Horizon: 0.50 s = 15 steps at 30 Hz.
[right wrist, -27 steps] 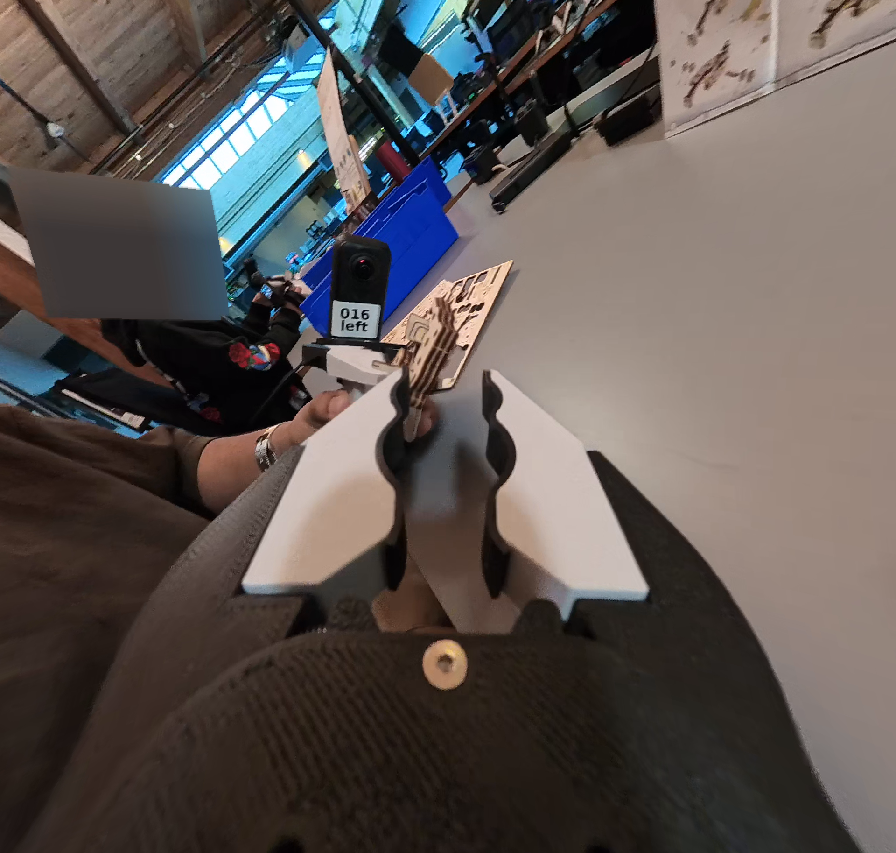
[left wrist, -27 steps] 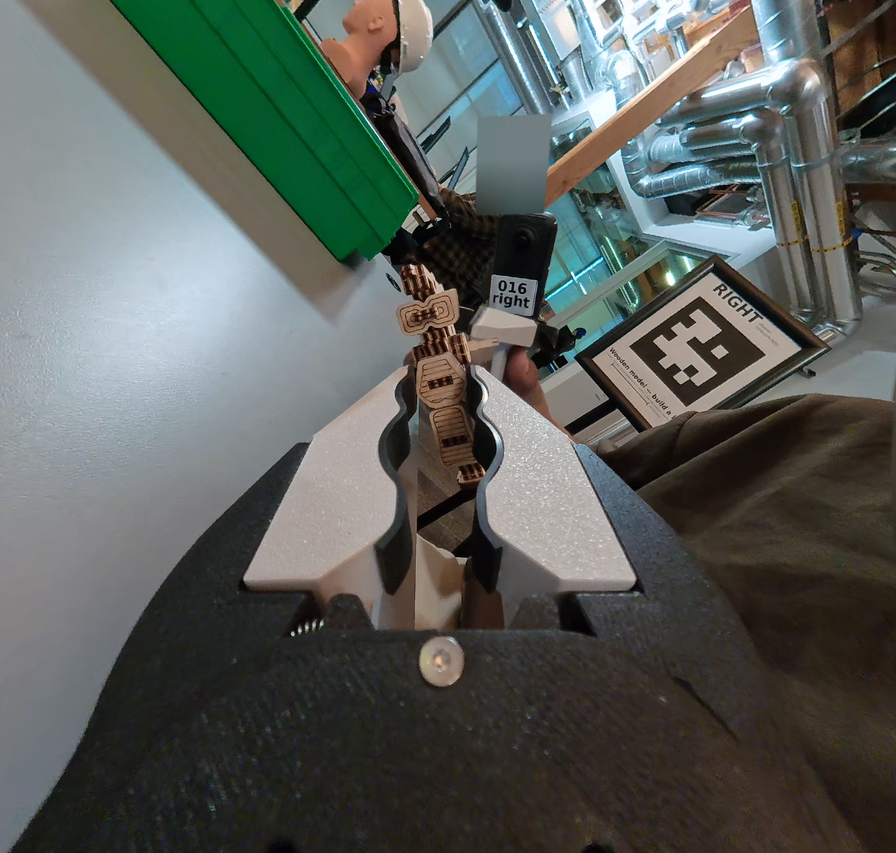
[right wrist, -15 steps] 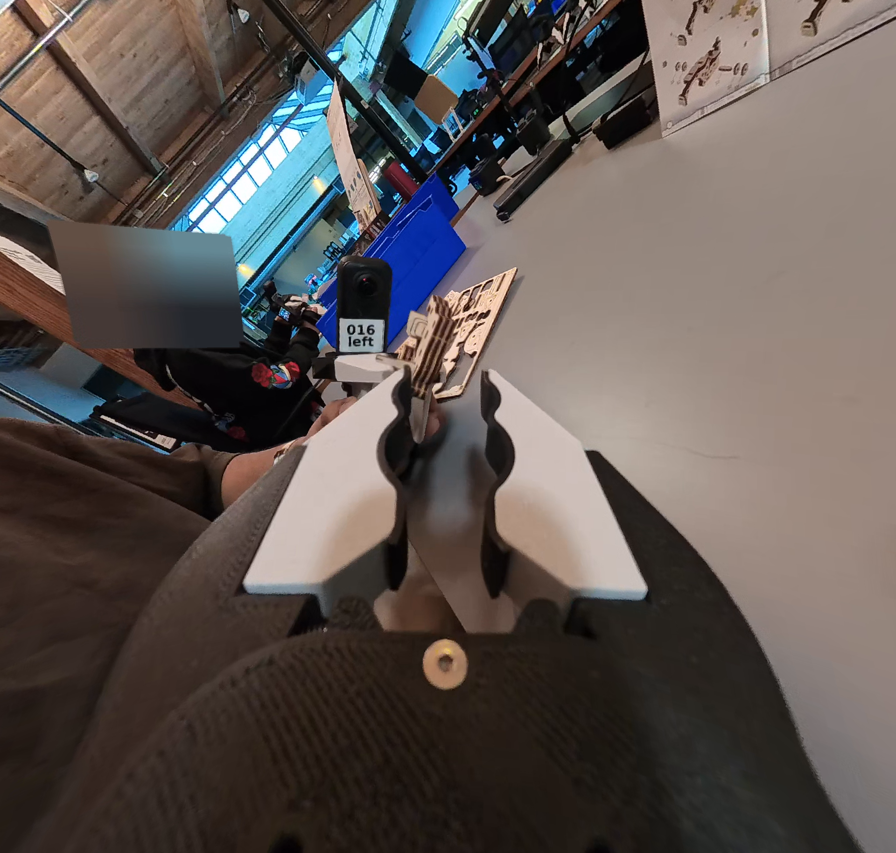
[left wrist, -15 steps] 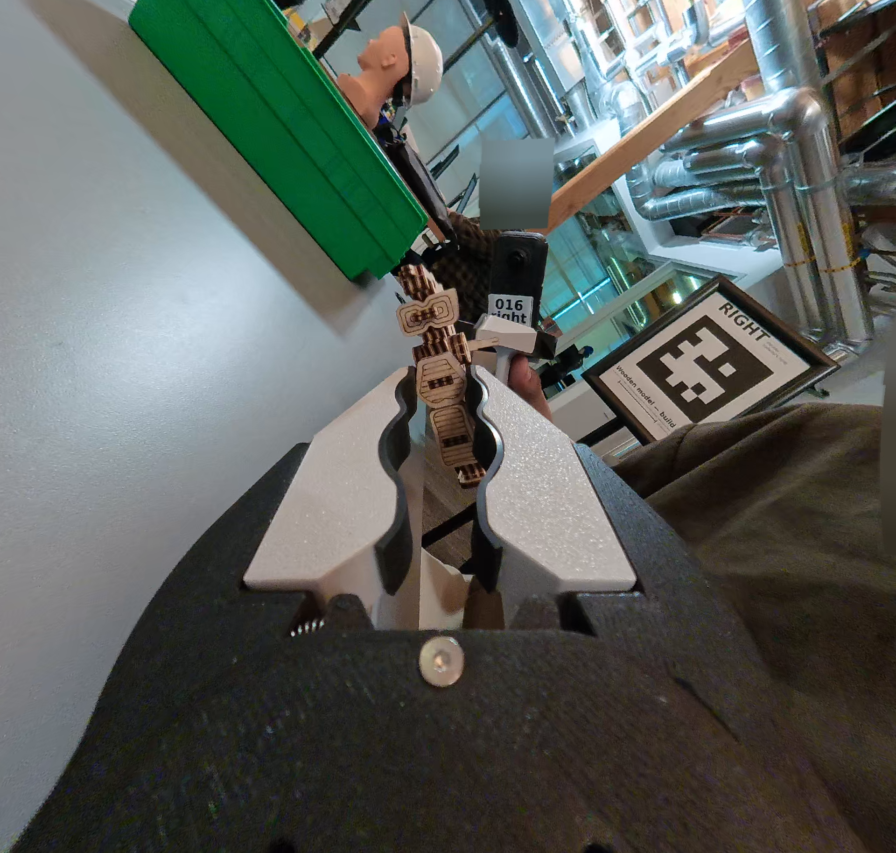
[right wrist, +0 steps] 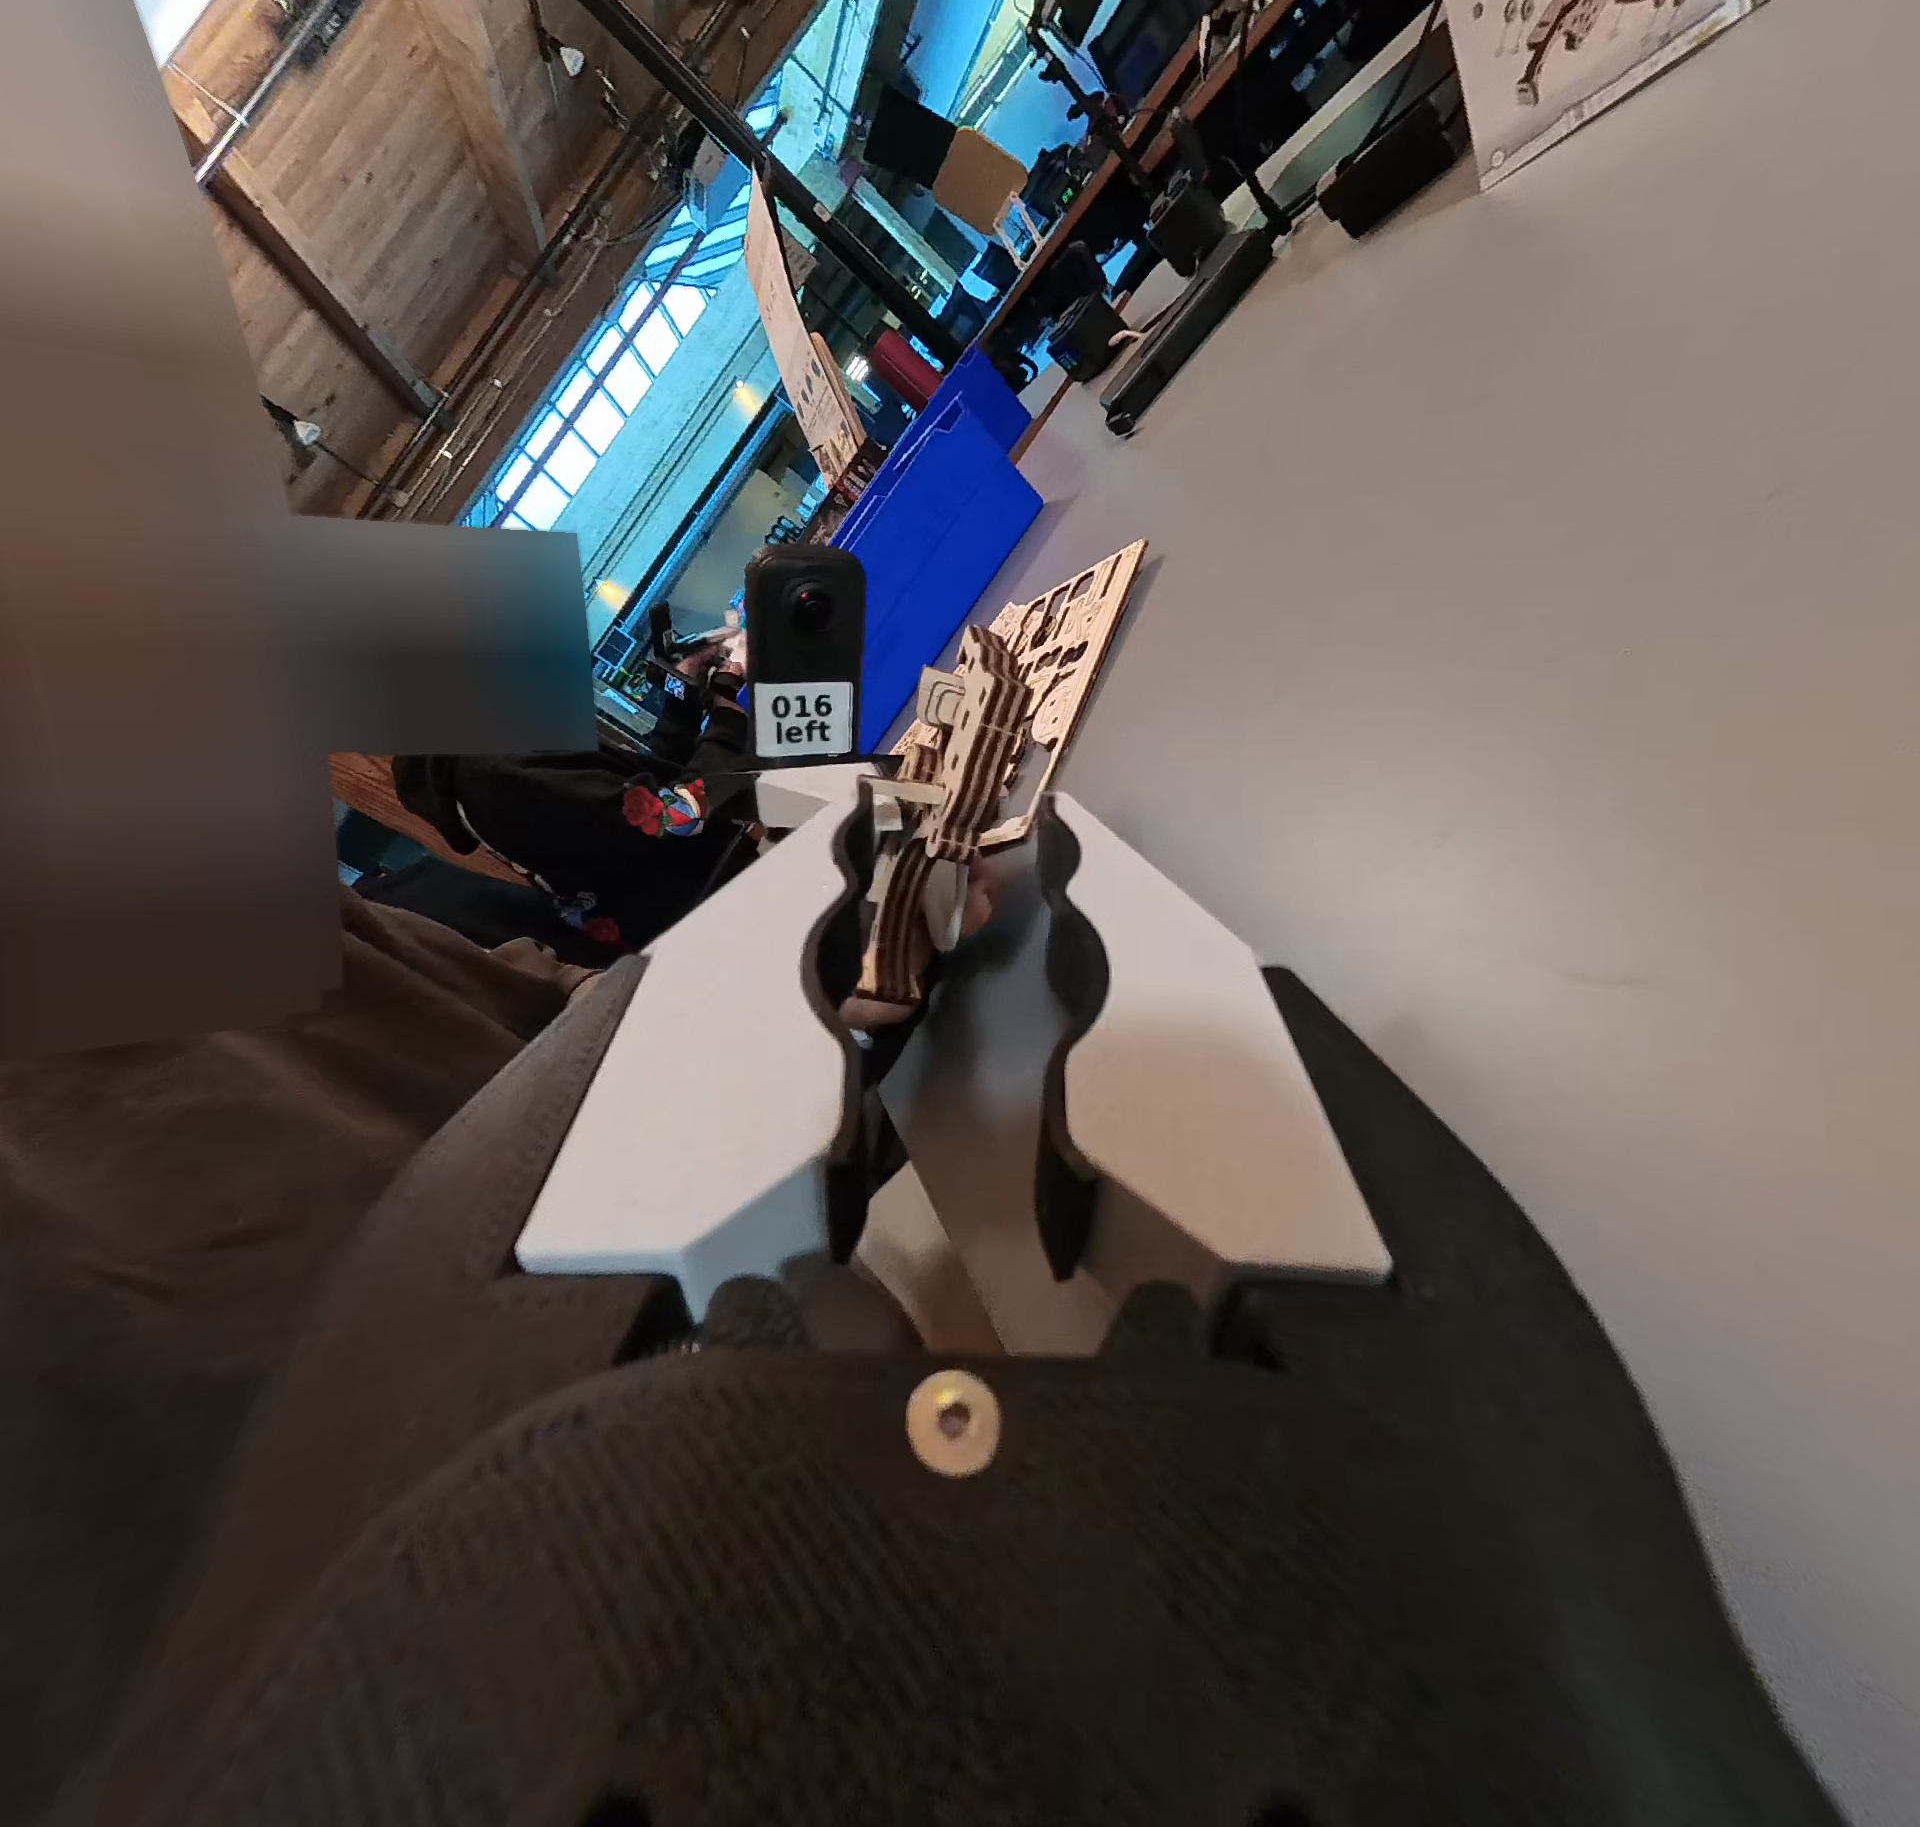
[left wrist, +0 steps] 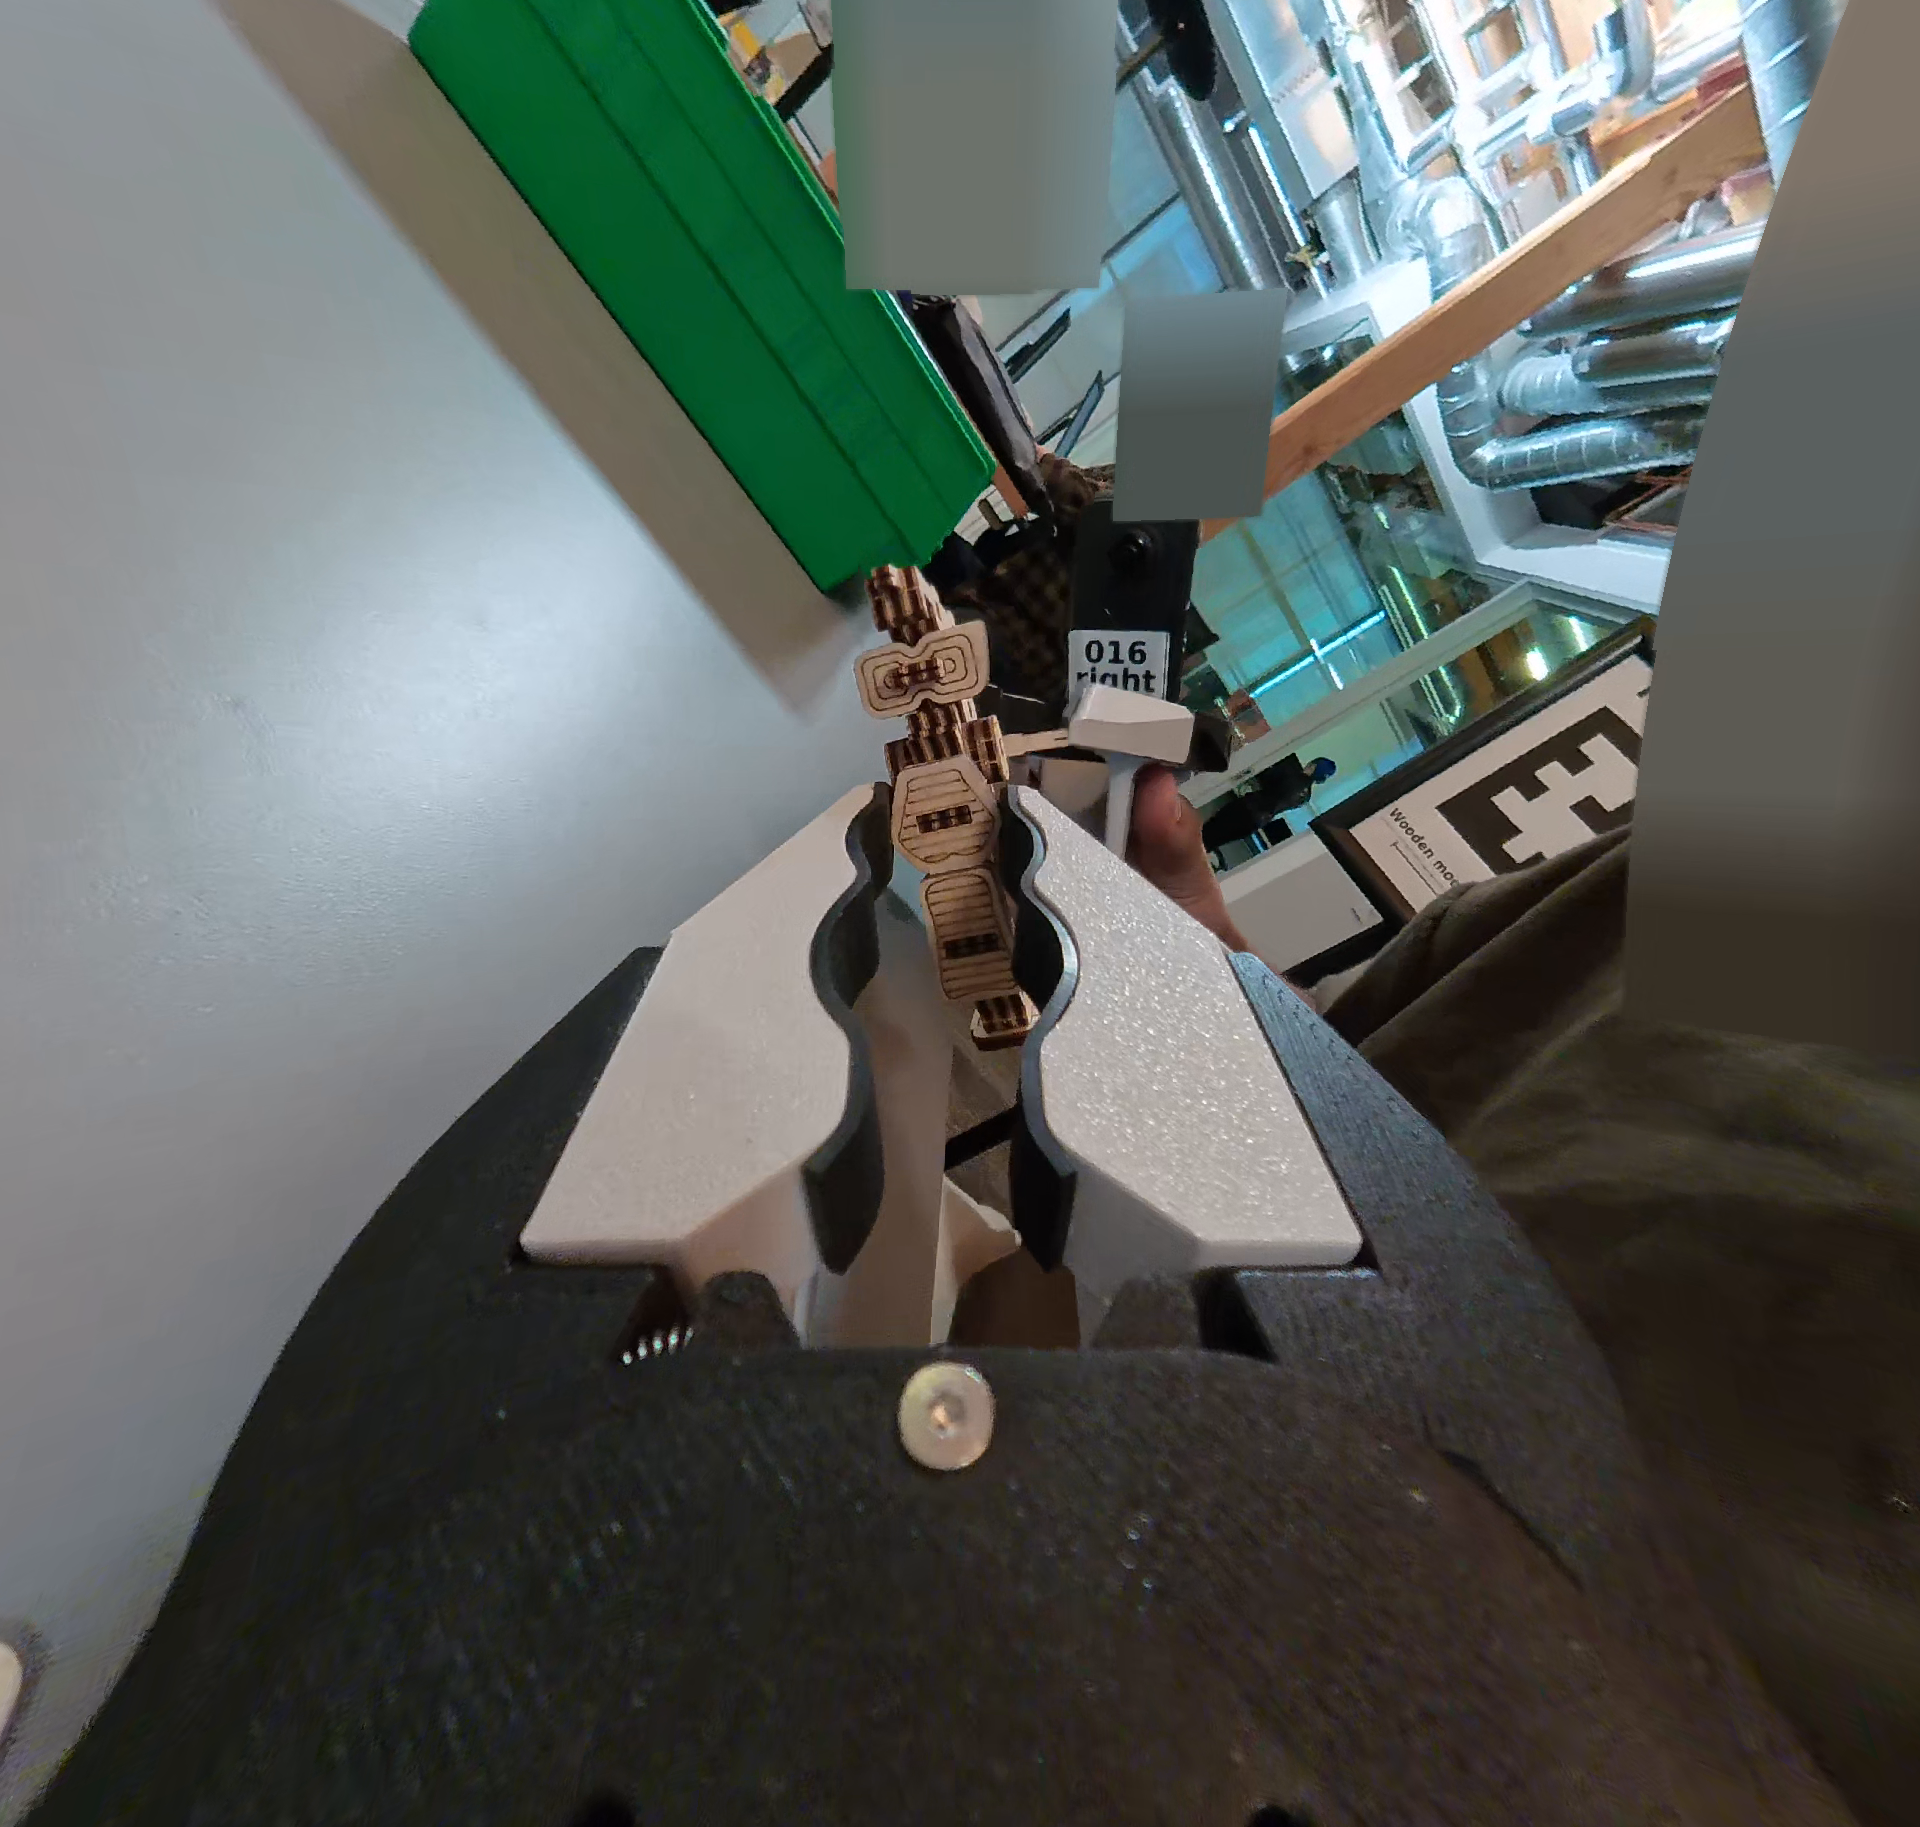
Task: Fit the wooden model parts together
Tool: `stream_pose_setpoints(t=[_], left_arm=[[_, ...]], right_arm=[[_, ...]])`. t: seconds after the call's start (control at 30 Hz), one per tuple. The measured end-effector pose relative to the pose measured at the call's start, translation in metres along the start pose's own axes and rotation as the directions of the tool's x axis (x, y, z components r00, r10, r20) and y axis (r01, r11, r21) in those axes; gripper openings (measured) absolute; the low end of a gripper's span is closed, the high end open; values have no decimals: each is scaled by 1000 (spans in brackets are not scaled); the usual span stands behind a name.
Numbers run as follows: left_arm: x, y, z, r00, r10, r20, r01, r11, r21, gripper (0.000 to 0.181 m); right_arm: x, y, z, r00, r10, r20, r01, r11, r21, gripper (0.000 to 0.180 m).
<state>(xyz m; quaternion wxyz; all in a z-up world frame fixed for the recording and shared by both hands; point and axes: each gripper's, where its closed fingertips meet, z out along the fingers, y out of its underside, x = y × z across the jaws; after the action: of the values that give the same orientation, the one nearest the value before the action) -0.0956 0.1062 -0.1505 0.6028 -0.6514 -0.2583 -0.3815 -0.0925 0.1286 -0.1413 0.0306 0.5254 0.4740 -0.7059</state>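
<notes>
The wooden model (left wrist: 966, 930), a narrow stack of engraved plywood pieces, stands up between the fingertips of my left gripper (left wrist: 943, 816), which is shut on it and holds it above the grey table (left wrist: 260, 634). In the right wrist view the model (right wrist: 982, 728) shows edge-on. Its lower end reaches between the fingers of my right gripper (right wrist: 951, 816), close to the left finger. The right jaws stand apart and do not clamp it. The two grippers face each other, with the right gripper (left wrist: 1127, 723) just behind the model.
A green bin (left wrist: 707, 250) sits on the table behind the model and a framed marker sign (left wrist: 1507, 821) stands at the right. A blue bin (right wrist: 935, 551), a plywood parts sheet (right wrist: 1081, 614) and an instruction sheet (right wrist: 1579, 11) lie on the table (right wrist: 1507, 634). Less than 4 cm separates the two grippers' tips.
Both grippers have tilted together, so the background has shifted in both views. The model stays held in the left gripper and the gap to the right gripper is about the same.
</notes>
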Motion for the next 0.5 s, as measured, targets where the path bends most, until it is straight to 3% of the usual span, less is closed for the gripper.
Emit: stream_pose_setpoints(t=[0.23, 0.5], left_arm=[[-7, -10, -4, 994, -111, -18, 111, 992, 50, 17], [-8, -9, -3, 992, -122, -22, 123, 992, 39, 16]], right_arm=[[11, 6, 10, 997, -67, -41, 64, 995, -69, 31], [6, 20, 20, 999, -54, 5, 55, 989, -138, 33]])
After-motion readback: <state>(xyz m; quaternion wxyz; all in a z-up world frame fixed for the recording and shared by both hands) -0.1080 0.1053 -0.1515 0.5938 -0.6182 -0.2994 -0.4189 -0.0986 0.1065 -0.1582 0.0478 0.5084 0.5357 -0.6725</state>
